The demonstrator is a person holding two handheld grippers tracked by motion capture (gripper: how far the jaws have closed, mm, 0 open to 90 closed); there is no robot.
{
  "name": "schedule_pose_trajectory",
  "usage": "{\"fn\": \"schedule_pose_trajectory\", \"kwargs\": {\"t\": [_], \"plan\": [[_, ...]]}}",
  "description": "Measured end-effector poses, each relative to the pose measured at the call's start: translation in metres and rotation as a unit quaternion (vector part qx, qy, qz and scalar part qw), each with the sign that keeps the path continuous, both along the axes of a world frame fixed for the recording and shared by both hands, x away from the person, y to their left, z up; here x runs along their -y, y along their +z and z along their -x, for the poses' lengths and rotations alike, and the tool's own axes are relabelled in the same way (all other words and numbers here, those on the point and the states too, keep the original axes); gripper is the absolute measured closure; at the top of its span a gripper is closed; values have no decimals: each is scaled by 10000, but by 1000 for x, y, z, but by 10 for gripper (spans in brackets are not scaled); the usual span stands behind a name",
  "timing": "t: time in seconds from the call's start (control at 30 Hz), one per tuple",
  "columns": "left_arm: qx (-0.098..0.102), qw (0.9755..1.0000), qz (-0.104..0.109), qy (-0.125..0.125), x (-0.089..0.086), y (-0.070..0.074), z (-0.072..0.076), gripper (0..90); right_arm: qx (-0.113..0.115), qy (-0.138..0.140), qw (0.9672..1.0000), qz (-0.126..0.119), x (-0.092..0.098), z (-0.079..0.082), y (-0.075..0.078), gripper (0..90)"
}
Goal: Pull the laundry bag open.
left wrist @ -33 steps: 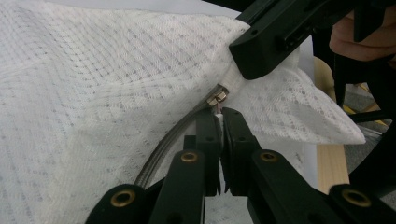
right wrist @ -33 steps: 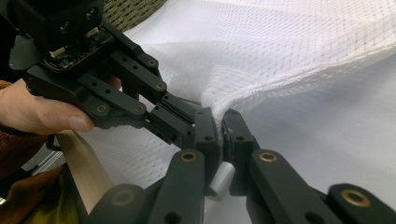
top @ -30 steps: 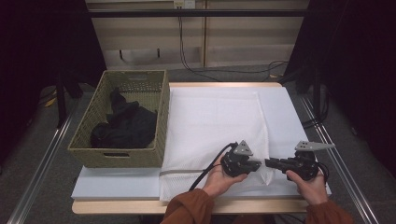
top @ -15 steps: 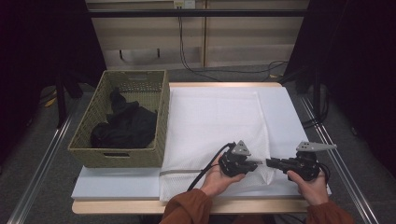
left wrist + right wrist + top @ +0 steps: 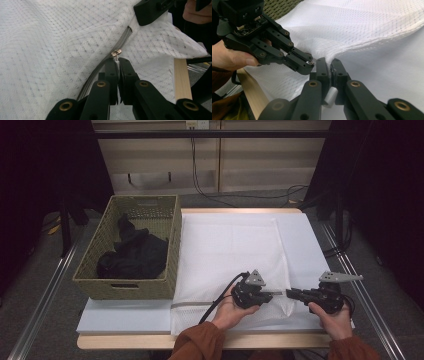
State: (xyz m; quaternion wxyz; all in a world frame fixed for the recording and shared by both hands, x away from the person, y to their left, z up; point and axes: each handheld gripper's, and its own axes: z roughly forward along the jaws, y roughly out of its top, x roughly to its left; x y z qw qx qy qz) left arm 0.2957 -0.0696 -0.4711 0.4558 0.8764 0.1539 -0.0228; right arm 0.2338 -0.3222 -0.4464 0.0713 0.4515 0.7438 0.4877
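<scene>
Nothing has shifted: my left claw (image 5: 117, 60) stays pinched on the zipper pull (image 5: 116, 53), my right claw (image 5: 328, 61) stays clamped on the mesh bag (image 5: 230, 245), unzipping not begun.

- The wicker basket (image 5: 131, 251) walls off the table's left side.
- The flat white mesh bag (image 5: 230, 245) lies ahead, with open room above it.
- The grippers (image 5: 280, 293) meet tip to tip.
</scene>
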Motion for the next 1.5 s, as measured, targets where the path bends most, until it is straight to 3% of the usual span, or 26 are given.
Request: {"fn": "schedule_pose_trajectory", "kwargs": {"t": [0.17,0.2,0.33,0.37,0.47,0.63,0.8,0.93,1.07,1.13,1.2,1.27,1.37,1.5], "plan": [[7,10000,54,-6,-1,-1,-1,865,24,-12,10000,11,0,0,0,868],[-3,10000,-31,-5,-2,0,-1,864,42,-29,10000,16,1,0,0,868],[1,10000,54,12,-2,-2,-1,865,34,-19,10000,5,0,0,0,868],[-11,10000,-18,-11,-3,-1,-1,865,28,-15,10000,14,0,0,0,868],[-11,10000,84,-5,-2,-2,-1,865,36,-8,10000,11,1,0,0,868],[-20,10000,-7,-11,-3,-1,-1,865,38,-17,10000,19,0,0,0,867],[-33,10000,39,-25,-3,-1,0,864,37,-18,10000,10,0,1,0,868],[-24,10000,-76,-4,-5,0,-2,865,48,-25,10000,21,1,0,0,868],[-36,10000,64,17,-6,-1,-2,865,60,-47,10000,3,1,0,-1,868],[-26,10000,-71,15,-7,0,-2,865,62,-40,10000,12,1,0,0,868],[-17,10000,-89,5,-7,0,-2,865,56,-64,10000,16,1,1,1,868],[-12,10000,23,12,-7,-1,-2,865,62,-66,10000,-4,2,1,0,868],[3,10000,-93,3,-9,1,-1,865,77,-65,9999,-2,2,1,0,868],[39,9999,-92,16,-11,1,-1,865,71,-59,10000,-26,2,1,1,868]]}}
